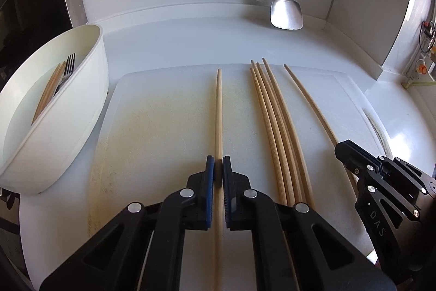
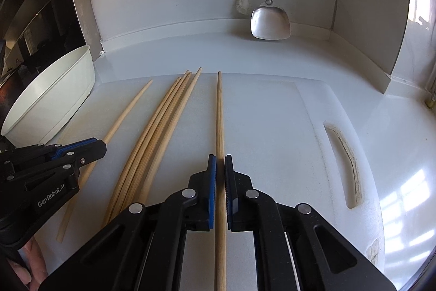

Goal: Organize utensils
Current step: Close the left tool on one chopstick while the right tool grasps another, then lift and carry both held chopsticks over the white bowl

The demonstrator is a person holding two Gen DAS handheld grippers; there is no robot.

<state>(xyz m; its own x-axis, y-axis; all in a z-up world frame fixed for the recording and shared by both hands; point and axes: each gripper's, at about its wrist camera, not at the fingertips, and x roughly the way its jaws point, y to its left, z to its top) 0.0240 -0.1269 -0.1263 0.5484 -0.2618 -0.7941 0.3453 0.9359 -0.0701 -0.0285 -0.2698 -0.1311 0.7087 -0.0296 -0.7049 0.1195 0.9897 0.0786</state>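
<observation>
Right now each of my grippers is clamped on a single chopstick lying on the white cutting board [image 1: 169,105]. My left gripper [image 1: 218,171] has its blue pads pressed tight against the leftmost chopstick [image 1: 218,105], near its thick end. My right gripper [image 2: 220,168] is closed the same way on the rightmost chopstick [image 2: 219,111]. Between those two sticks a bundle of four chopsticks [image 1: 269,111] lies close together on the board, tips pointing toward the wall. Left of the board stands a white oval bin [image 1: 81,105] that holds a fork [image 1: 68,70] and some chopsticks. At the back a metal spatula [image 1: 286,10] hangs against the wall, its blade near the white counter [image 1: 190,40].
</observation>
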